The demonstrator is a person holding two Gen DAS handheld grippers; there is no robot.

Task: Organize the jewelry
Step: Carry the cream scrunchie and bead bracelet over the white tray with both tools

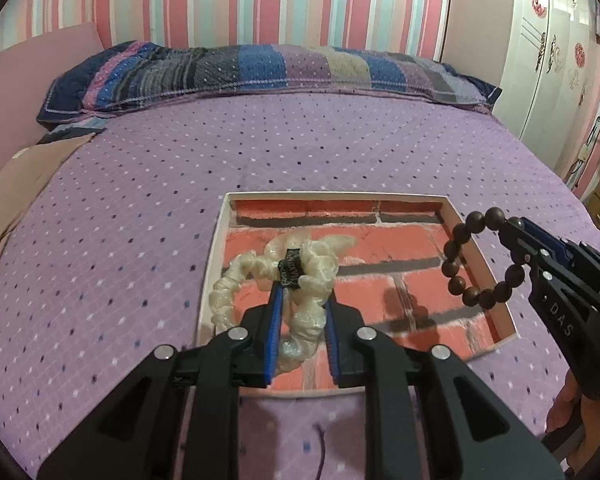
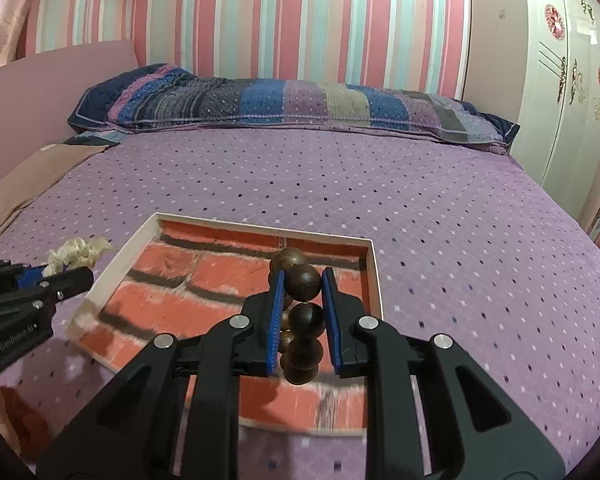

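Note:
A shallow white-rimmed tray with a red brick-pattern floor lies on the purple bedspread. My left gripper is shut on a cream scrunchie with a black tag, held over the tray's left part. My right gripper is shut on a brown wooden bead bracelet, which hangs between its blue pads above the tray. In the left wrist view the bracelet dangles from the right gripper over the tray's right rim. The right wrist view shows the left gripper with the scrunchie at the left.
The bed is covered by a purple dotted bedspread. A striped patchwork pillow lies along the far side against a striped wall. A white wardrobe stands at the right, and a pink headboard at the left.

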